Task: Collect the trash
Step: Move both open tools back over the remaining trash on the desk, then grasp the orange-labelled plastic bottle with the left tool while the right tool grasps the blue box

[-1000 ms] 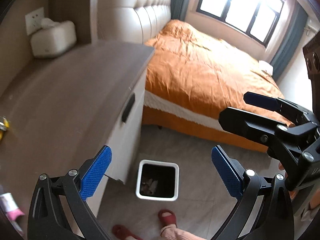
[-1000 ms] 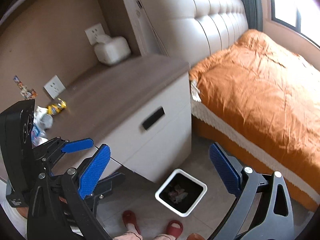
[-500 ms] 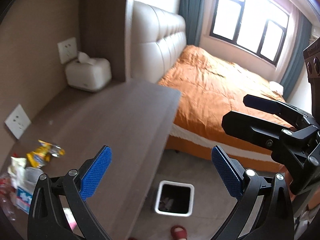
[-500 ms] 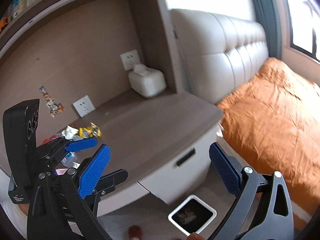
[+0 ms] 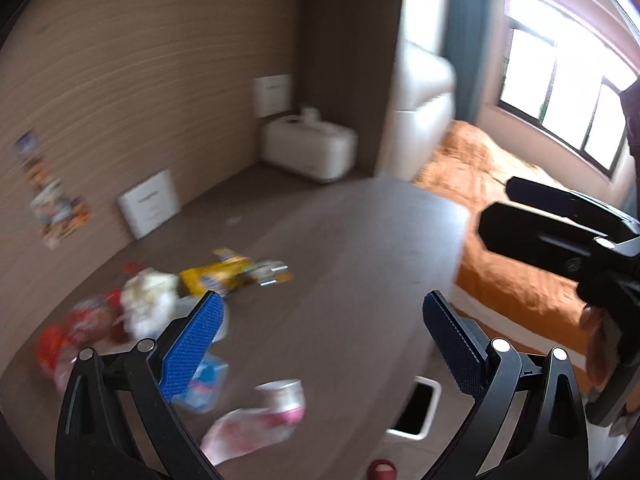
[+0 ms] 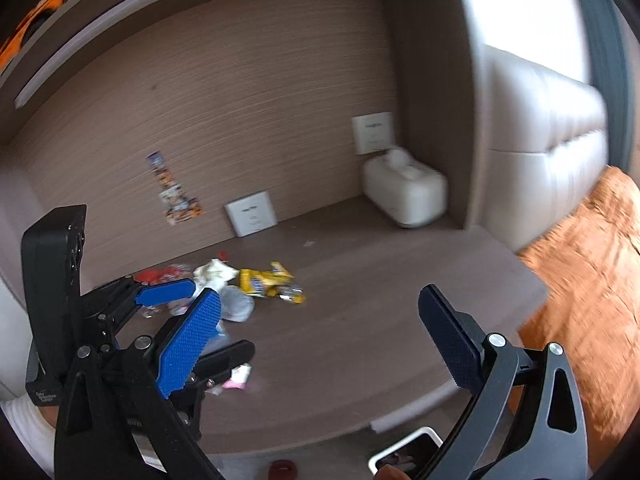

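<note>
Left gripper (image 5: 318,342): jaws wide, empty, above worktop (image 5: 360,264) front edge. Right gripper (image 6: 320,338): wide, empty. Trash pile (image 6: 240,284): left-rear worktop. Bin (image 5: 414,412): floor below. Risk: light wrappers sliding off when nudged.

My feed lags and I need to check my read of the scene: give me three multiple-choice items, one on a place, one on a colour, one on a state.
1. Where is the white square waste bin?
A. on the brown wooden desk
B. on the floor below the desk's edge
C. on the bed

2. What colour is the bedspread?
A. orange
B. green
C. white

3. How do both hand-held grippers, left and right, stand?
A. shut on wrappers
B. one shut
C. open and empty

Answers: 1 B, the bin shows on the floor under the desk front; 2 A, an orange cover lies beside the desk; 3 C, the blue pads stand wide apart with nothing between them.
</note>
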{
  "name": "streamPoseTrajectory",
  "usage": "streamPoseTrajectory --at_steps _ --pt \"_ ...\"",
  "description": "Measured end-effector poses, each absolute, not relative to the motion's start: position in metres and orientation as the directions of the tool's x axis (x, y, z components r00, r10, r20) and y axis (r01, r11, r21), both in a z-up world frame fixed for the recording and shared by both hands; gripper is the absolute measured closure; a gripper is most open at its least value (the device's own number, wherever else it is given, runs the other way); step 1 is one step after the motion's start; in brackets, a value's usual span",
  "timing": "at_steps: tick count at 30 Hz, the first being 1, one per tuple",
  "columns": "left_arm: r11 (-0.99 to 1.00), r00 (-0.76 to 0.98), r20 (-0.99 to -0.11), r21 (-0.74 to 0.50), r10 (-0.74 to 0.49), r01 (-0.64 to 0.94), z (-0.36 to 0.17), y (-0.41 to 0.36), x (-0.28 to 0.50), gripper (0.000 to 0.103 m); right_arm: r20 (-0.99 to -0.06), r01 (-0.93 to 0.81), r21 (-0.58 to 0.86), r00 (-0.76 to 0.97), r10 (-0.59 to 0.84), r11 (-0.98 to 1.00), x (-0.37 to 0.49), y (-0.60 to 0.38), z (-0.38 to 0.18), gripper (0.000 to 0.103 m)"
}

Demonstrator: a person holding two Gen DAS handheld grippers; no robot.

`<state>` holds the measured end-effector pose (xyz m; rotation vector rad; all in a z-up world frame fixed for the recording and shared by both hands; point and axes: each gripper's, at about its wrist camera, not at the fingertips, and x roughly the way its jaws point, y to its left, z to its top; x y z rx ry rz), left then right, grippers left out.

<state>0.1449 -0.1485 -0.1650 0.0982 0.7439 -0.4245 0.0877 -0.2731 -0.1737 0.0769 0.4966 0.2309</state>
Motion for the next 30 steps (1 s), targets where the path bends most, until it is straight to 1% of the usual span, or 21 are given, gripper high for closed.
streamPoseTrajectory --at_steps 4,10,16,19,21,25,30 --pt "0.956 0.687 -0.681 -0.069 -0.253 0.284 -0.167 -0.089 0.151 0.005 -0.476 -0.270 0.116 0.830 0.292 0.956 0.104 -0.238 -0.175 0.004" --pt "0.988 0.715 -0.684 -0.065 -0.144 0.137 -0.175 -0.009 0.151 0.005 -0.509 -0.355 0.118 0.781 0.363 0.928 0.128 -0.187 -0.186 0.004" --pt "0.997 0.708 -0.703 -0.028 -0.070 0.071 -0.194 0.055 0.158 0.005 -0.556 -0.397 0.123 0.731 0.395 0.909 0.150 -0.134 -0.207 0.004" --pt "0.998 0.703 -0.709 -0.018 -0.055 0.060 -0.201 0.077 0.163 0.005 -0.579 -0.400 0.120 0.715 0.391 0.909 0.158 -0.114 -0.219 0.004" --pt "1.000 0.694 -0.720 -0.004 -0.022 0.027 -0.209 0.091 0.168 0.005 -0.593 -0.400 0.120 0.705 0.388 0.909 0.162 -0.103 -0.228 0.004" --pt "0.995 0.680 -0.732 -0.085 -0.029 -0.050 -0.228 0.109 0.173 0.005 -0.622 -0.397 0.101 0.690 0.369 0.912 0.172 -0.086 -0.246 0.004" --pt "0.987 0.680 -0.733 -0.124 -0.019 -0.106 -0.242 0.096 0.186 0.005 -0.651 -0.387 0.073 0.680 0.337 0.919 0.182 -0.078 -0.263 0.004"
